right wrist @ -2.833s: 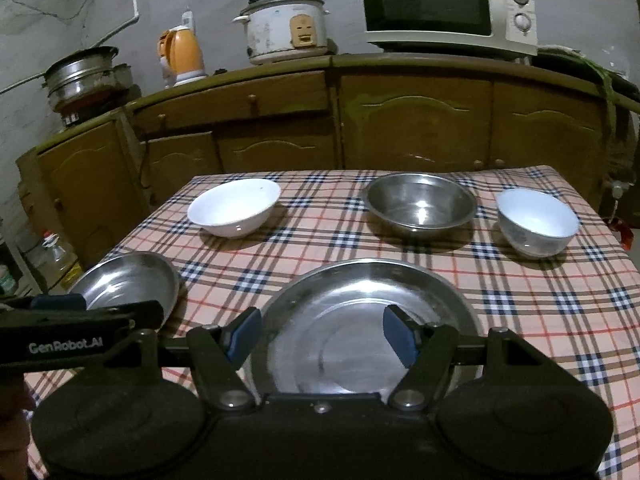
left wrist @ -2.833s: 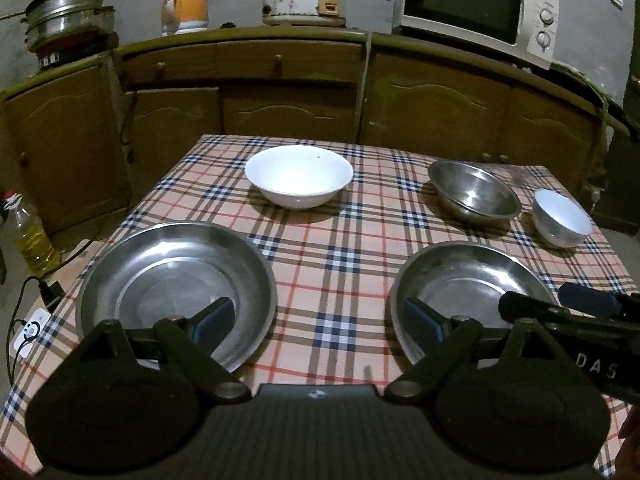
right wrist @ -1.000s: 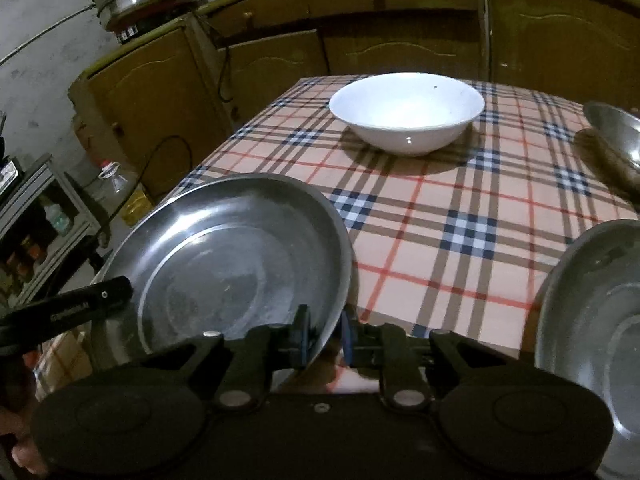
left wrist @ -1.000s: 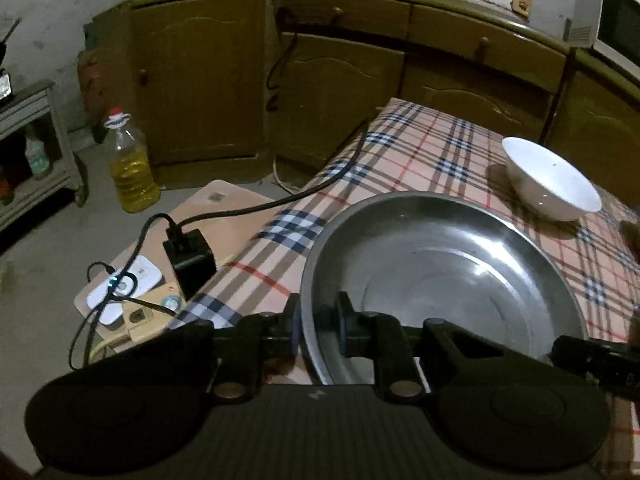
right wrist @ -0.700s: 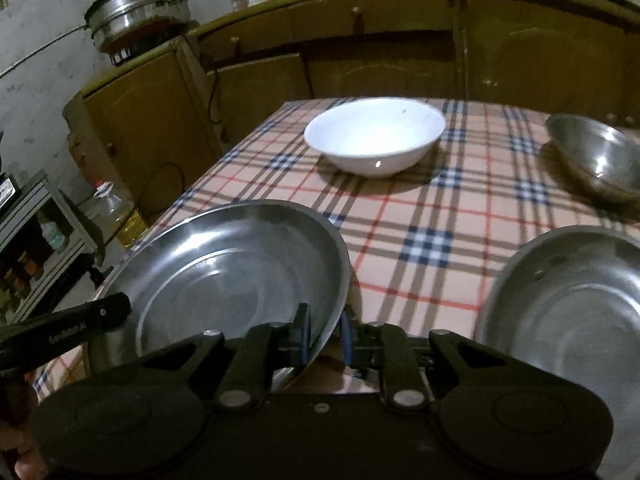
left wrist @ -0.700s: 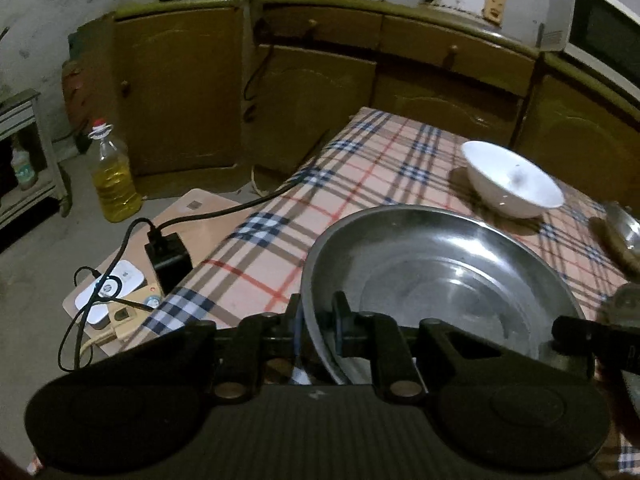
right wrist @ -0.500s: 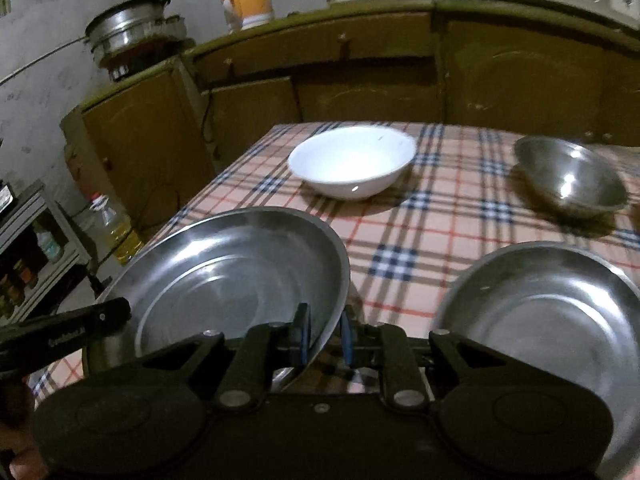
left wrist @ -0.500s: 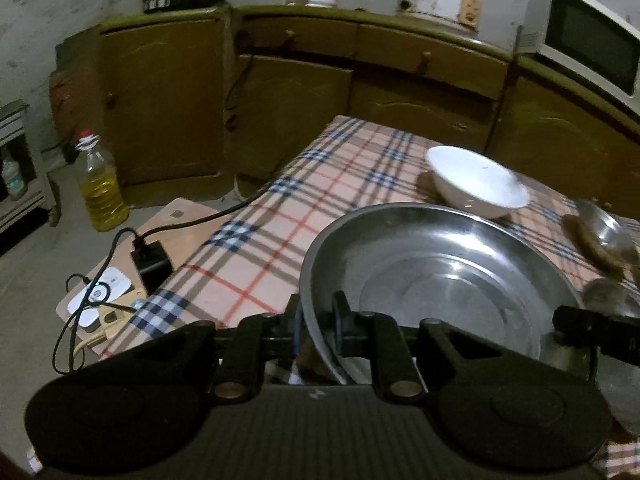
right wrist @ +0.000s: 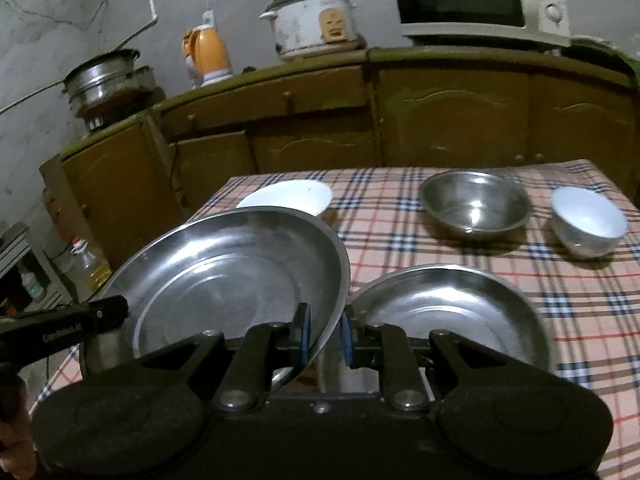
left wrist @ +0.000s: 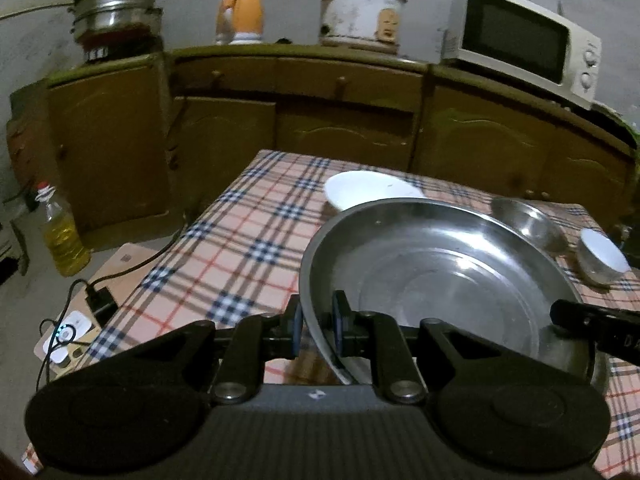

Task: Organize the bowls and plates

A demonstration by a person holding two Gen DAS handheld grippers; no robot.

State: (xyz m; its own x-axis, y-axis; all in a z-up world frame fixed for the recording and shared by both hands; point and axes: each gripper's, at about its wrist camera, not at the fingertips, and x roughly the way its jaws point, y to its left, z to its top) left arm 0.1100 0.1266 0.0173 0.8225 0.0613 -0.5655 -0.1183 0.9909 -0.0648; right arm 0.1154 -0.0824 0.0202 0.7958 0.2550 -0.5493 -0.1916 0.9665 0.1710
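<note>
Both grippers are shut on the rim of one large steel plate, held lifted above the checked table. My left gripper clamps its left rim. My right gripper clamps its right rim. A second steel plate lies on the table just right of and below the lifted one. Behind are a wide white bowl, a steel bowl and a small white bowl. The lifted plate hides part of the wide white bowl.
The checked tablecloth covers the table; its left edge drops to the floor, where an oil bottle and a charger with cables lie. Brown cabinets stand behind, carrying a microwave, a rice cooker and a kettle.
The steel plate, held by both grippers, has moved right and risen off the table, now beside and partly over the second plate. Both grippers stay shut on its rim.
</note>
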